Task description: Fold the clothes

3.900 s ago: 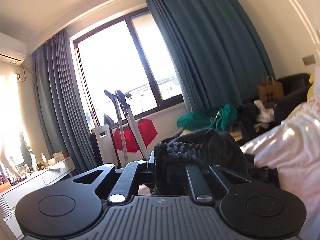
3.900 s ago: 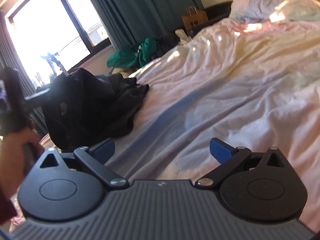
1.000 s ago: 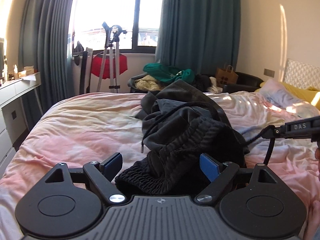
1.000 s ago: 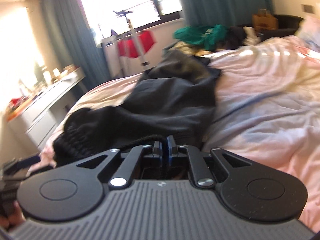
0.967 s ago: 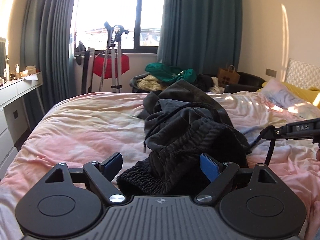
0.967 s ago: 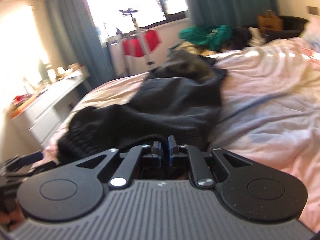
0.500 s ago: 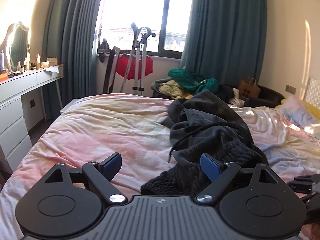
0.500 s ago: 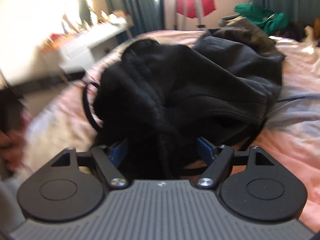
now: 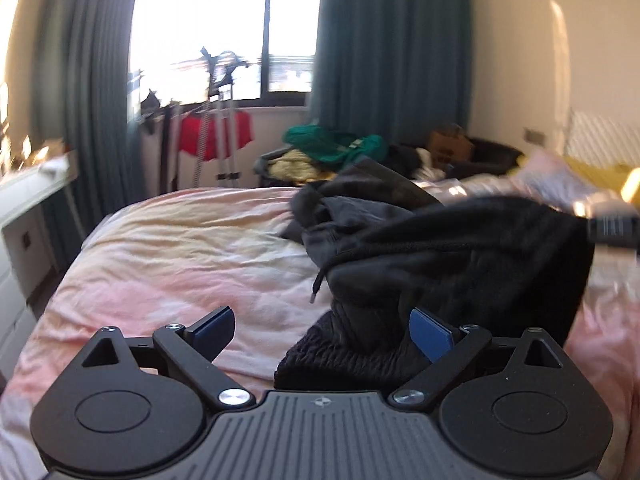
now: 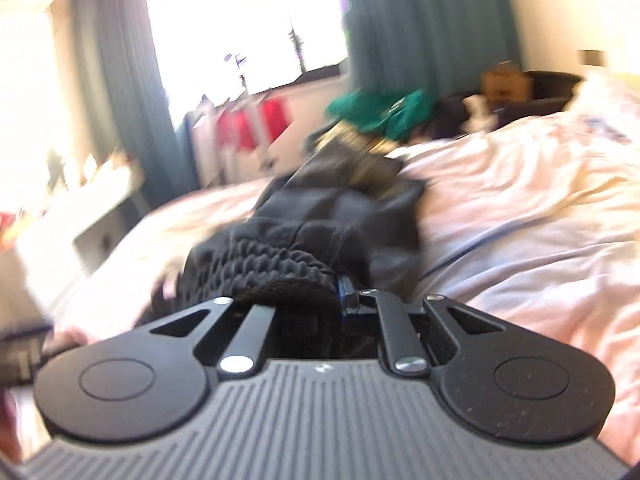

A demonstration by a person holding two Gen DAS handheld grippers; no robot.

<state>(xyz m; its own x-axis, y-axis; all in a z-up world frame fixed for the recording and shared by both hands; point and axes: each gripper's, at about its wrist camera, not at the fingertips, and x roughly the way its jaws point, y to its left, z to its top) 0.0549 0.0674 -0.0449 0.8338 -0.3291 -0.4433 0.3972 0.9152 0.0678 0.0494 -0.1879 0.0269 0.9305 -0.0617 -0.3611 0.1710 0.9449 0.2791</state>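
With the right gripper (image 10: 336,300) just clamped on the ribbed waistband of the black sweatpants (image 9: 460,256) heaped on the bed (image 9: 180,248), the left gripper (image 9: 324,328), just opened wide beside it, should seize the waistband's opposite end so the garment spreads flat.

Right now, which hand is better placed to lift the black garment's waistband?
Right. The right gripper is shut on the black garment at its ribbed waistband; the left gripper is open, holding nothing.
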